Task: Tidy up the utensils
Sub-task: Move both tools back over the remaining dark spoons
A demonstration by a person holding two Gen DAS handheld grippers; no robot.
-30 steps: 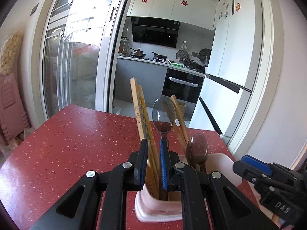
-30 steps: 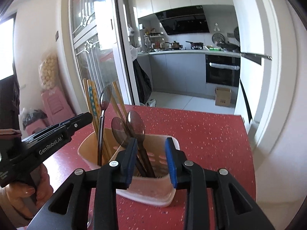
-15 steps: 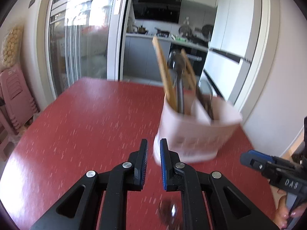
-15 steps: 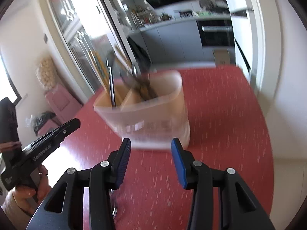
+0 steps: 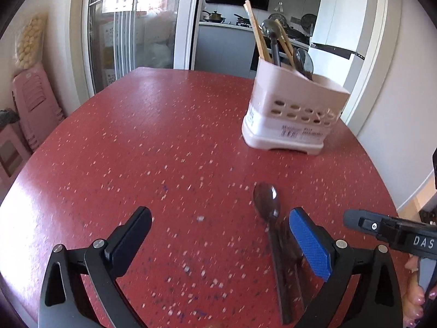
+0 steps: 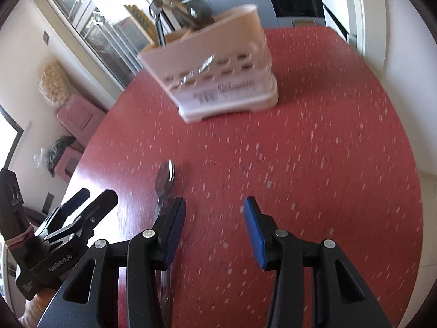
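A pink utensil holder point(image 5: 293, 114) stands on the red table point(image 5: 150, 142) at the far right, holding chopsticks point(image 5: 256, 32) and spoons point(image 5: 303, 60). It also shows in the right wrist view point(image 6: 218, 76). A dark metal spoon point(image 5: 270, 218) lies flat on the table near me, its handle beside my left gripper's right finger. My left gripper point(image 5: 218, 235) is open wide and empty, low over the table. My right gripper point(image 6: 214, 229) is open and empty; the spoon point(image 6: 164, 183) lies by its left finger.
The table's right edge runs close to a white wall point(image 5: 404, 95). Pink stools point(image 5: 30, 109) stand left of the table. A glass sliding door point(image 5: 131, 27) and the kitchen lie beyond. The other gripper shows in each view's lower corner.
Both grippers have pulled back from the holder toward the near side of the table and dropped lower. The left gripper has opened wide. The spoon on the table has come into view.
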